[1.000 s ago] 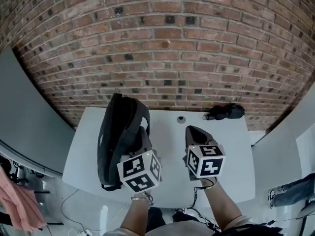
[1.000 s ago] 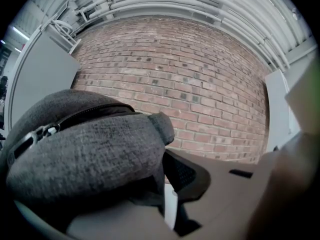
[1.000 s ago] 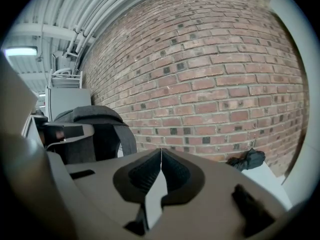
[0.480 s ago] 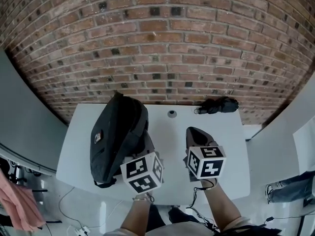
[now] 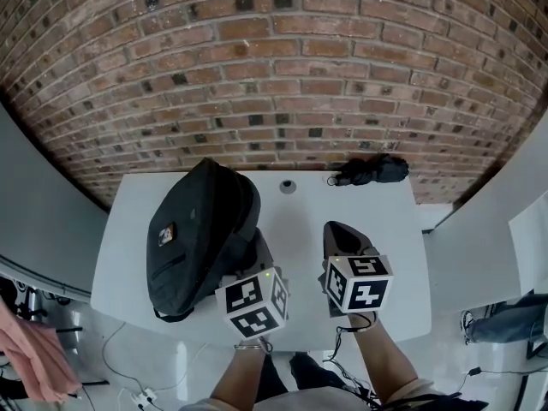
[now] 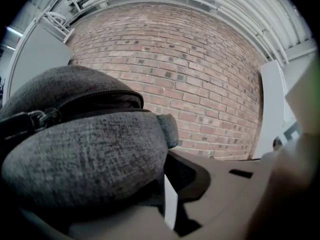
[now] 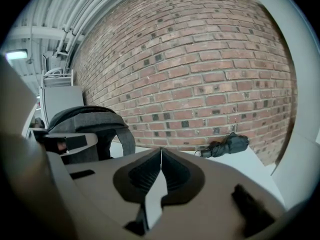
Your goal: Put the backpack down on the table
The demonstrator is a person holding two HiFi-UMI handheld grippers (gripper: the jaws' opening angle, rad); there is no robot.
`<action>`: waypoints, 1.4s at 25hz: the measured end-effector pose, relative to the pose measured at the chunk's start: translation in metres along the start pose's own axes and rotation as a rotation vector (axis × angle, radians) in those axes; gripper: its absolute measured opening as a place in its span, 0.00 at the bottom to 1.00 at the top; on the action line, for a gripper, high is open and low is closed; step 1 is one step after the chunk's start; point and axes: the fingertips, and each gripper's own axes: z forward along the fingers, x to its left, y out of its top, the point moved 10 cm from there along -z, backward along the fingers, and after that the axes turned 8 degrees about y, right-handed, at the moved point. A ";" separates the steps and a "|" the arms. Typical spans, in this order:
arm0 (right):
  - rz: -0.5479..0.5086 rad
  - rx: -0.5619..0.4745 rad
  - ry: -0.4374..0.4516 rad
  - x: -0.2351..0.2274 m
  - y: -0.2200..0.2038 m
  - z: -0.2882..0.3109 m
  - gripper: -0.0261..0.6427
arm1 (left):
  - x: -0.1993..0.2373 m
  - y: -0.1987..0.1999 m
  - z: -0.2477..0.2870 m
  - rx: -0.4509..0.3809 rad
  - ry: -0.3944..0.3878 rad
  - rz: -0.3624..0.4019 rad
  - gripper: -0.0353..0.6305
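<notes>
Jaws, how do mine stand?
Your left gripper is clamped on the backpack at its near edge; your right gripper is closed on nothing.
Progress?
Backpack looks laid on the table, left side — only letting go remains, I'd judge.
Count?
One backpack, one folded umbrella, one small round thing — two grippers.

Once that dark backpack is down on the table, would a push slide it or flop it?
Probably flops: the backpack is soft woven fabric, leaning sideways. It looks full, so likely heavyish, dragging on the table rather than sliding.
</notes>
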 end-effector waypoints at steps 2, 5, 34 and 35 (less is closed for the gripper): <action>0.009 0.005 -0.007 -0.005 -0.005 -0.001 0.08 | -0.006 -0.008 0.002 0.014 -0.007 0.006 0.10; 0.022 0.016 -0.020 -0.014 -0.014 -0.003 0.08 | -0.016 -0.022 0.007 0.044 -0.018 0.009 0.10; 0.131 0.108 -0.103 -0.084 -0.091 -0.006 0.08 | -0.062 -0.125 0.049 0.251 -0.037 -0.071 0.10; 0.136 0.114 -0.104 -0.085 -0.094 -0.005 0.08 | -0.062 -0.128 0.051 0.258 -0.038 -0.075 0.10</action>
